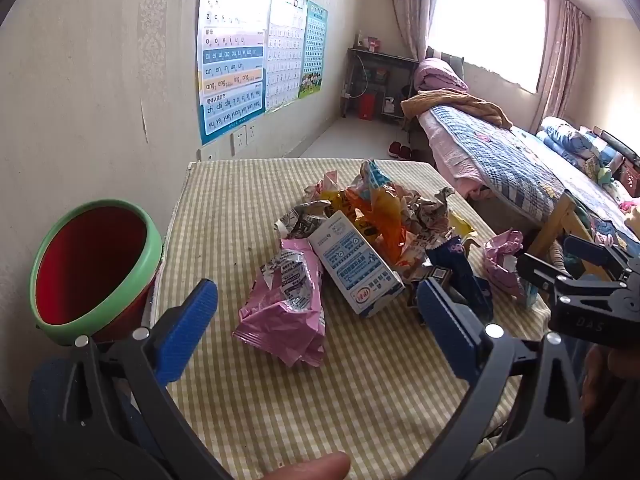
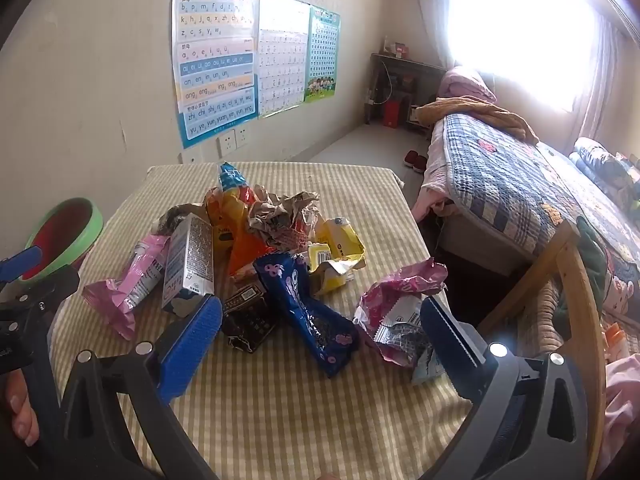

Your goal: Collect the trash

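Table (image 1: pixel 256 400): it has a yellow and white checked cloth on top, and it stands next to the wall.
Trash pile (image 1: pixel 376 216): a heap of crumpled wrappers and small boxes sits in the middle of the table.
Pink bag (image 1: pixel 288 312): it lies flat at the near left side of the pile (it looks all squashed).
Milk box (image 1: pixel 356 264): white and blue, it leans on the pile, touching the pink bag.
Blue wrapper (image 2: pixel 312 312): dark blue, it lies at the front of the pile in the right camera's view.
Shiny pink wrapper (image 2: pixel 400 300): it sits near the right edge of the table, just beside the right gripper's finger.
Bin (image 1: pixel 96 268): red inside with a green rim, it sits off the left edge of the table by the wall.
Left gripper (image 1: pixel 316 312): its two blue fingers are wide apart and hold nothing. It hangs above the pink bag.
Right gripper (image 2: pixel 320 336): its fingers are wide apart too, with nothing in them. It hangs above the blue wrapper.
Bed (image 2: pixel 520 184): it is to the right of the table, with a blue checked quilt.
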`<state>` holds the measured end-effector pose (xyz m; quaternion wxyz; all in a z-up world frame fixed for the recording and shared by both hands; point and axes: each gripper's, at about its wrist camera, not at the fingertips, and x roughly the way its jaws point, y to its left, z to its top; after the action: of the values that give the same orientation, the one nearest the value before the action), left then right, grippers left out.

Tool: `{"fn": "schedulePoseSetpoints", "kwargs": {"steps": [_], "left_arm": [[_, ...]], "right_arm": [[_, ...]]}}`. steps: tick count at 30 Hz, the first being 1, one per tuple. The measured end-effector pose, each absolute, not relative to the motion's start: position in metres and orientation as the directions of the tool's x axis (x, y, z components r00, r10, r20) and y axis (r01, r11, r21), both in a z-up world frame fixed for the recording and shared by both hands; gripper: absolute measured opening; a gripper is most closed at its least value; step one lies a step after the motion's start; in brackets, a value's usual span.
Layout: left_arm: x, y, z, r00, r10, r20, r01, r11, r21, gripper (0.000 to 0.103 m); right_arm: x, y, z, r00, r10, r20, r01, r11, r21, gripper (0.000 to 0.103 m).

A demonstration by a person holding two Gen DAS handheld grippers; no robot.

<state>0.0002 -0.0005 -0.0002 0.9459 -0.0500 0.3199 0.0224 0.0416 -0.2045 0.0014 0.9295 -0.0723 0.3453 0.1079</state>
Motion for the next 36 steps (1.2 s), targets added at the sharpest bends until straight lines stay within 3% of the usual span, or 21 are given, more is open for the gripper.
{"fn": "schedulePoseSetpoints", "kwargs": {"steps": [36], "left_arm": [[0.003, -0.001, -0.009, 0.768, 0.005, -0.641, -0.089, 0.991, -0.098, 0.098]], "right_arm": [[0.044, -0.201, -0.008, 0.707, 0.145, -0.693, -0.262, 0.963, -0.066, 0.096]]}}
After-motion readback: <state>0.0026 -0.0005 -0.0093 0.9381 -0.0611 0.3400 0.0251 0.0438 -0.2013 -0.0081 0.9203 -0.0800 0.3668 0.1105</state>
